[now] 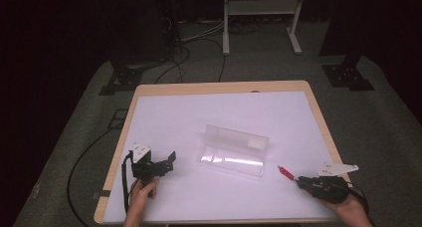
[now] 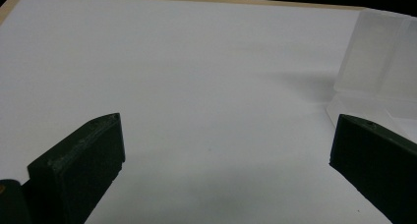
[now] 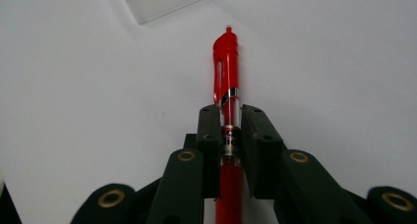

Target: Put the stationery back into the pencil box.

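Now the right gripper [image 3: 230, 117] has its jaws pinched on a red pen [image 3: 226, 62], low over the table [image 1: 164, 117] near the right edge. Left gripper [image 2: 226, 150] gapes wide, holding nothing. Grasp looks made; next, probably lift toward the open clear plastic case [image 1: 234, 150]. Bare room between.

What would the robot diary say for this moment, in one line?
right hand-held gripper: shut on red pen | left hand-held gripper: open, holds nothing | clear plastic case: open, mid-table
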Demonstrator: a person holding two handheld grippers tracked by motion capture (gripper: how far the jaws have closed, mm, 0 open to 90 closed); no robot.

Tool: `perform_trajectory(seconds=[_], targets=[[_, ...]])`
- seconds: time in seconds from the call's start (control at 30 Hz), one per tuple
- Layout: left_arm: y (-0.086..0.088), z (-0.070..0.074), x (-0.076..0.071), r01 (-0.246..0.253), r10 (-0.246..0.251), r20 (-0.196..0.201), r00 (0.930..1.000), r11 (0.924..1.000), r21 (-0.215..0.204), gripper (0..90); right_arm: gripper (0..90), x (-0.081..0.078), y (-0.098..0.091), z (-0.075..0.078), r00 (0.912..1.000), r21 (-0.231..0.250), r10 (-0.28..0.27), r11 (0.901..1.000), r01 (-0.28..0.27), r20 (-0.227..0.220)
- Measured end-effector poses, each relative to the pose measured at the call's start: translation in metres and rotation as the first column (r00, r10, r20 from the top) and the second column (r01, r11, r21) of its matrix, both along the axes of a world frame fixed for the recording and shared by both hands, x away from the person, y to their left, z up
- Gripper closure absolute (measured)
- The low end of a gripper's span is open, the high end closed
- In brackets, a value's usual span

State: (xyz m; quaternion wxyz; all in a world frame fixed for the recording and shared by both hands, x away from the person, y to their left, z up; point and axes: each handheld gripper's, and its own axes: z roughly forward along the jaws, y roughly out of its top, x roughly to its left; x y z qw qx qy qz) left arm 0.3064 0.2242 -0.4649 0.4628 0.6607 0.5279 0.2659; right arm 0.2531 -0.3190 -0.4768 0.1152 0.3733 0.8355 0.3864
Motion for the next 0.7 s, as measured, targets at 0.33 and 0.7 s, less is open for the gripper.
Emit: perform_trajectory(seconds=[0.33, 0.7], targets=[[0.0, 0.0, 0.0, 0.0, 0.0, -0.001, 1.0, 1.0, -0.001, 0.0, 78.9, 0.0, 0.001, 0.006, 0.9999, 0.022, 0.013, 0.9997, -0.013, 0.009], [0.0, 0.0, 0.0, 0.003, -0.003, 0.002, 1.0, 1.0, 0.001, 0.0, 78.9, 0.005, 0.014, 0.031, 0.9966, 0.058, 0.07, 0.9957, -0.072, 0.043]])
